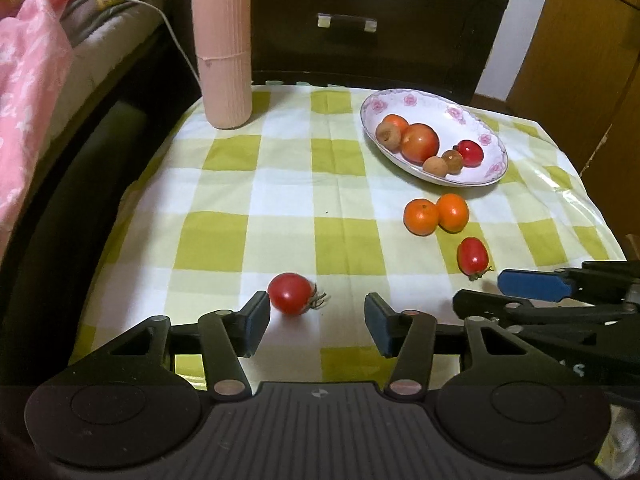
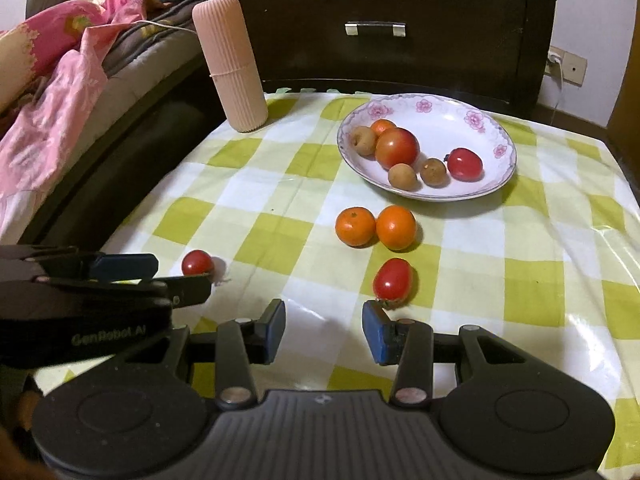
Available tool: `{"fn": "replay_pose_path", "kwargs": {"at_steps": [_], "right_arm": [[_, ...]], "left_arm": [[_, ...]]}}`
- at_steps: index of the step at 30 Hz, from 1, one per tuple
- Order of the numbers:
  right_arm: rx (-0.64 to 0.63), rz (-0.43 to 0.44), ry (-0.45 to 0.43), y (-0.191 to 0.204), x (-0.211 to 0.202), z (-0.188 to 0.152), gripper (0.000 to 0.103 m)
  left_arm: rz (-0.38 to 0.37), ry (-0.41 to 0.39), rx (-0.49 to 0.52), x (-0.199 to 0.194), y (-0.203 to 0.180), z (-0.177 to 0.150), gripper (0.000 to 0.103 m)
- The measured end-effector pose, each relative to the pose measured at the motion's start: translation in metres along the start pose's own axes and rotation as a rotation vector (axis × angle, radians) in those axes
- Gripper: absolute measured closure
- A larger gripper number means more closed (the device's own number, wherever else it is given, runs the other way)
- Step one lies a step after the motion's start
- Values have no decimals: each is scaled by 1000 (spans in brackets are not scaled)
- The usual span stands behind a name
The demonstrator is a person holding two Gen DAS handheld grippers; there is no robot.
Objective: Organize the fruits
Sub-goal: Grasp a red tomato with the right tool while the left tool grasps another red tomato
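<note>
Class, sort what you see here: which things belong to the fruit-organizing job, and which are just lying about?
Belongs to the job:
flowered plate
two oranges
oval tomato
round tomato
left hand-held gripper
right hand-held gripper

Just lying about:
pink ribbed container
pink bedding

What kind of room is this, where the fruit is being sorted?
Most likely a bedroom at home: a bed with pink floral bedding runs along the left, a dark wooden drawer cabinet stands behind, and the fruit plate sits on a small table under a green checked cloth.
</note>
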State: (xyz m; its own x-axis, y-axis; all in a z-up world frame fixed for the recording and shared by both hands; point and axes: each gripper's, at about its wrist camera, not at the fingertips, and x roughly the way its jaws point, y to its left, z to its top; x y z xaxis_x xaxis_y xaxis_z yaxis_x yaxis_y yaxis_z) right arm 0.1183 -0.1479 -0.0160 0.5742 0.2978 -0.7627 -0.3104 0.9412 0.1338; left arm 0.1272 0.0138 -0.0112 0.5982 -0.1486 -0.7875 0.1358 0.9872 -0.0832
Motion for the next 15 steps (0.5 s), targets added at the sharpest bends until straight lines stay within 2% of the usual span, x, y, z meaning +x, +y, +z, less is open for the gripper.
{"fn": "replay_pose_path", "kwargs": {"at_steps": [6,10,15], "right_arm": [[54,-27,-8,-23,0,2,54],[50,-74,-19,-33,3,1,54],[44,-76,-17,-38,10,-2,53]], "left_arm": [[19,21,0,20,-2,-2,43],[44,5,11,26,-5,-2,42],[66,-13,28,23,-8,-3,52]]}}
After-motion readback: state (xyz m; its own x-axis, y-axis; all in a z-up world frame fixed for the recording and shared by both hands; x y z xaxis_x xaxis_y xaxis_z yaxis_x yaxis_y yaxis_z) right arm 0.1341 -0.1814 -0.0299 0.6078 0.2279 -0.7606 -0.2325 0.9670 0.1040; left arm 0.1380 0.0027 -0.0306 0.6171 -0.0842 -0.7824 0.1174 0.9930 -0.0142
